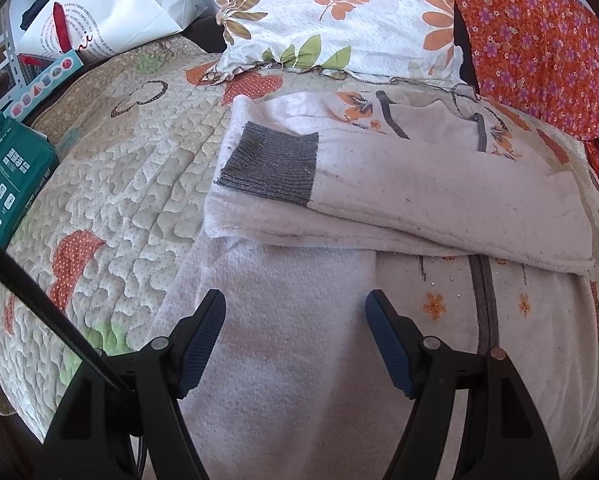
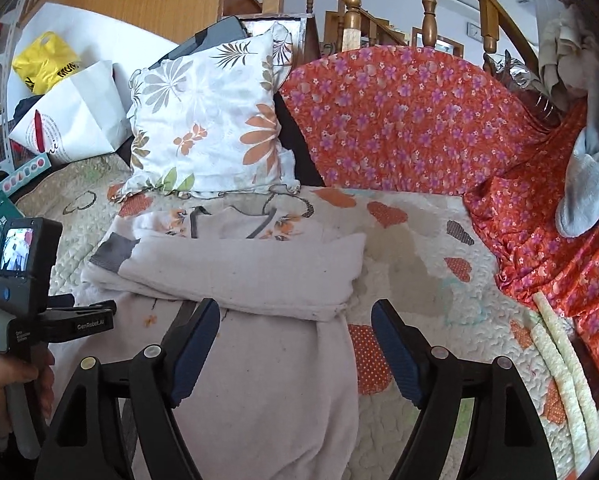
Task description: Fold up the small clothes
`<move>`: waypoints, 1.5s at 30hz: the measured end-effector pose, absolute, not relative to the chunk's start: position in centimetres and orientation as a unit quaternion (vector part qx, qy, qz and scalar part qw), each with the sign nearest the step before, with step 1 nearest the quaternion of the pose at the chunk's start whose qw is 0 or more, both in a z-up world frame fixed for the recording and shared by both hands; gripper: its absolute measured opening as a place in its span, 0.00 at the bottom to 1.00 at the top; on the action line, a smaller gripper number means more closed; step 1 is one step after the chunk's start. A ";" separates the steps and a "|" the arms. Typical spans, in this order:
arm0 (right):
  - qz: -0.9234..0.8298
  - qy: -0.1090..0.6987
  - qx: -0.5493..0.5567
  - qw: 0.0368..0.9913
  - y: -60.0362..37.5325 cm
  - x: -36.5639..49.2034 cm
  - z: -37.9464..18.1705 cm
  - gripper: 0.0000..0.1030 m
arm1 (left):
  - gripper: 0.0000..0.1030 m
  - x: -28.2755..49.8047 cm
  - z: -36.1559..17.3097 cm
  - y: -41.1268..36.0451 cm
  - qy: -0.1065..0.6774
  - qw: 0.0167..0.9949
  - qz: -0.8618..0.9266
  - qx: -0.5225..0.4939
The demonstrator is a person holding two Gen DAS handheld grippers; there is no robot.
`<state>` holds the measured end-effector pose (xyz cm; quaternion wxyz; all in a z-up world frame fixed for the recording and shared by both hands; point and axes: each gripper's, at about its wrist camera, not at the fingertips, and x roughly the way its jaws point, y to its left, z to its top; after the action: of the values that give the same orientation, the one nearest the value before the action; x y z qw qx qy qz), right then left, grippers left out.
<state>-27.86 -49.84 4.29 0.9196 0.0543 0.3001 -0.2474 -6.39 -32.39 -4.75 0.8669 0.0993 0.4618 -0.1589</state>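
Two grippers, left gripper (image 1: 295,308) and right gripper (image 2: 295,316), jaws wide and empty over pale sweater (image 1: 439,200) at frame centre on quilt (image 1: 111,184); sleeve with grey cuff (image 1: 271,168) already across; next pinch bottom hem evenly, fold upward.

A quilted cover (image 1: 139,184) in cream, stitched all over and patched with orange dotted shapes, spreads across the whole seat. On it lies the pale pink sweater (image 1: 419,200), one sleeve with a grey ribbed cuff (image 1: 271,164) folded across its body. At the back a floral cushion (image 2: 211,120) stands on the quilt's far edge, just beyond the sweater's collar. To the right an orange flowered cloth (image 2: 419,120) drapes over the backrest and spills onto the quilt. Far left, a green box (image 1: 7,184) sits at the edge.
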 end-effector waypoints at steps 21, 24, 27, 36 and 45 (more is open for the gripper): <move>-0.255 0.325 0.072 0.908 -50.9 -27.2 2.9 0.81 | 0.70 -6.6 -4.8 -32.2 0.460 0.869 -0.154 0.099; -0.266 0.324 0.076 0.905 -51.5 -27.2 2.7 0.81 | 0.70 -6.6 -4.8 -32.2 0.460 0.869 -0.154 0.099; -0.275 0.322 0.085 0.902 -52.4 -27.3 2.7 0.81 | 0.70 -6.6 -4.8 -32.2 0.461 0.869 -0.154 0.098; -0.295 0.318 0.093 0.896 -53.3 -27.5 2.7 0.81 | 0.70 -6.6 -4.7 -31.9 0.461 0.869 -0.154 0.096; -0.304 0.323 0.089 0.892 -53.5 -27.3 2.5 0.81 | 0.70 -6.6 -4.7 -31.8 0.462 0.868 -0.154 0.096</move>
<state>-27.28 -53.45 2.45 0.8917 0.0894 0.3235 -0.3036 -6.64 -31.78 -4.70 0.8683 0.0964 0.4617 -0.1537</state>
